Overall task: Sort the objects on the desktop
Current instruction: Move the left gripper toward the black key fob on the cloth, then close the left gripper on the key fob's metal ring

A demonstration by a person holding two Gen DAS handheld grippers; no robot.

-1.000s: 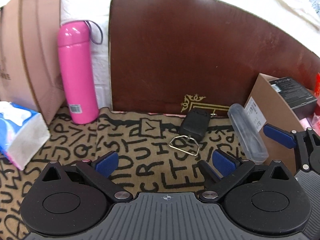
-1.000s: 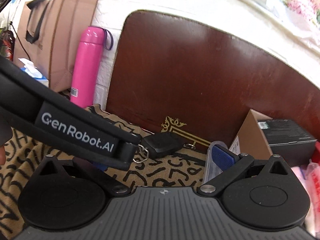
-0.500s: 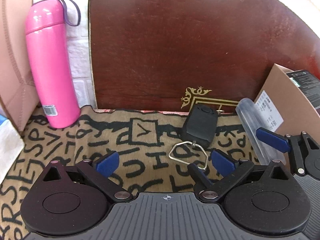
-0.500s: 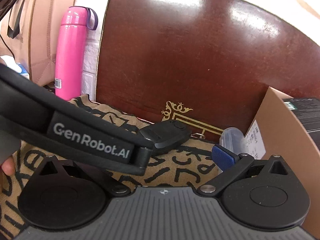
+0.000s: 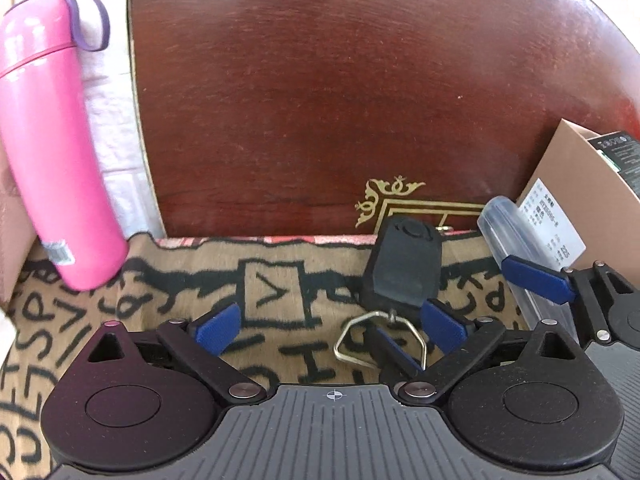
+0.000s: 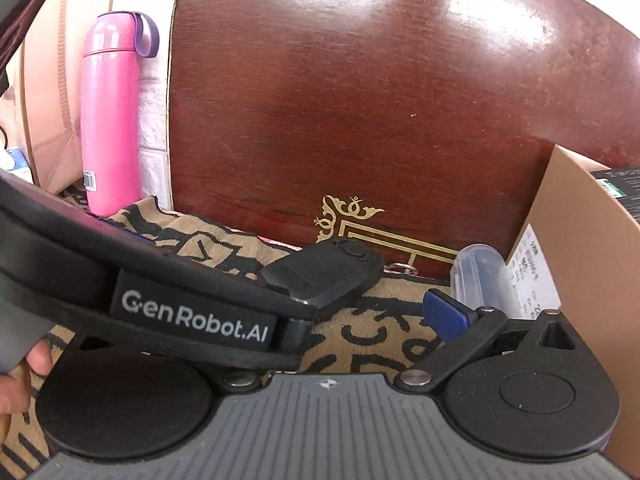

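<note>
Letter-patterned tan cloth (image 5: 280,344) carries pink flask (image 5: 56,152), black key fob (image 5: 404,268), clear tube (image 5: 516,240), cardboard box (image 5: 592,208)

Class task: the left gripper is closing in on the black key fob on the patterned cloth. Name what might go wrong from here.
1. The left gripper is open, but the black key fob sits by its right finger, off-centre, so closing may push it aside.
2. The metal ring could snag a finger.
3. The right gripper and clear tube crowd the space; a bump seems possible.

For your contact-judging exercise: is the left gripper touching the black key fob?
Cannot tell. In the left wrist view, the left gripper right fingertip overlaps the black key fob, with no gap or contact plainly shown.
</note>
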